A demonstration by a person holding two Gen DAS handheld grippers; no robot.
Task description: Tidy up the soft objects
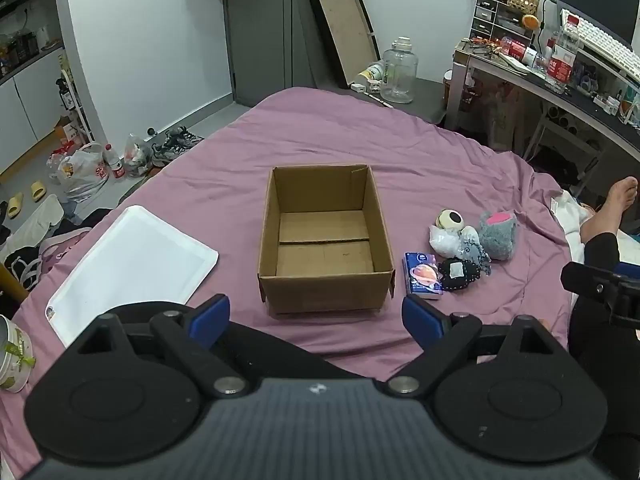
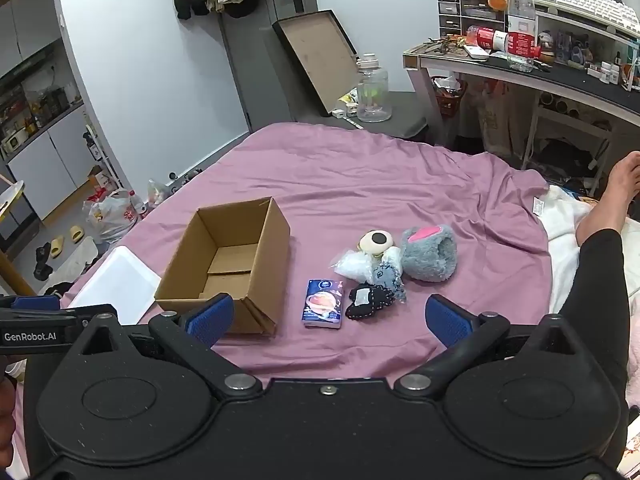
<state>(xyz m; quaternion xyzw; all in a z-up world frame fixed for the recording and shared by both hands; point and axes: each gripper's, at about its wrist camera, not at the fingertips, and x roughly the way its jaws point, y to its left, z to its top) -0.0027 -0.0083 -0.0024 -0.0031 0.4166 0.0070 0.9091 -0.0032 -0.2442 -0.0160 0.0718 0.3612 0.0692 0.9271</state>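
An open brown cardboard box (image 1: 325, 240) sits empty on a mauve bedsheet (image 1: 360, 136). Just right of it lie a blue tissue packet (image 2: 323, 303), a black stitched pouch (image 2: 370, 300) and a grey fluffy plush toy (image 2: 430, 254). The left gripper (image 1: 316, 318) and right gripper (image 2: 329, 320) hover with jaws spread wide, holding nothing.

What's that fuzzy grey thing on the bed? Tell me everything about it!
The fuzzy grey plush looks soft and shaggy, rounded like a slipper, with a bright pink patch on top. It lies on the purple bedsheet, at the far right of a small pile, pressed against a pale bagged item. Nothing is holding it.
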